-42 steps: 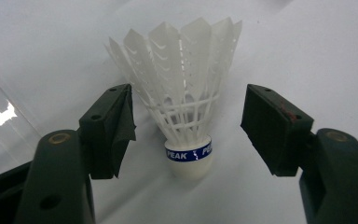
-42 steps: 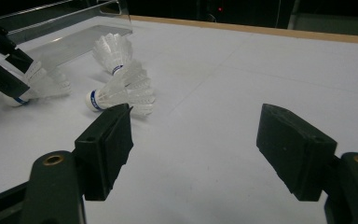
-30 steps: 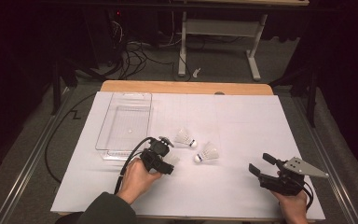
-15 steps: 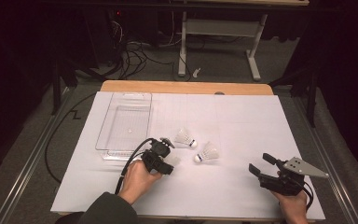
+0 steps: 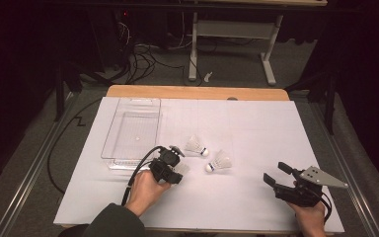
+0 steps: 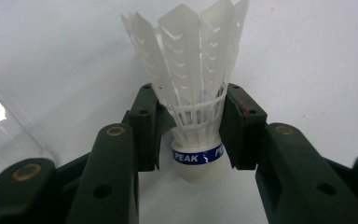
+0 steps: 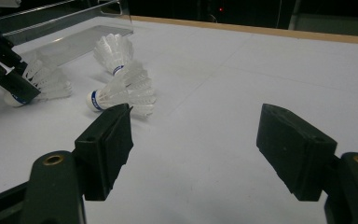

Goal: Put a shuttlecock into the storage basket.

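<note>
Three white feather shuttlecocks lie on the white table sheet. My left gripper (image 5: 176, 169) has its jaws on either side of one shuttlecock (image 6: 193, 70). The jaws have just been closing and both pads (image 6: 145, 128) now touch the lower feather skirt above the blue-banded cork. That shuttlecock (image 7: 46, 81) lies on its side. Two more shuttlecocks (image 5: 196, 146) (image 5: 218, 162) lie just to its right. My right gripper (image 5: 277, 173) rests at the front right with its jaws wide apart and nothing between them (image 7: 193, 140).
A clear plastic tray (image 5: 109, 133) stands behind the left gripper at the left of the sheet. The table's wooden edge (image 5: 197, 92) runs along the back. Beyond it are cables on the floor and a white table frame (image 5: 232, 29).
In the high view the left gripper's jaws have drawn in around the shuttlecock at its tip. Both hands have stayed where they were, and the other two shuttlecocks have not moved.
</note>
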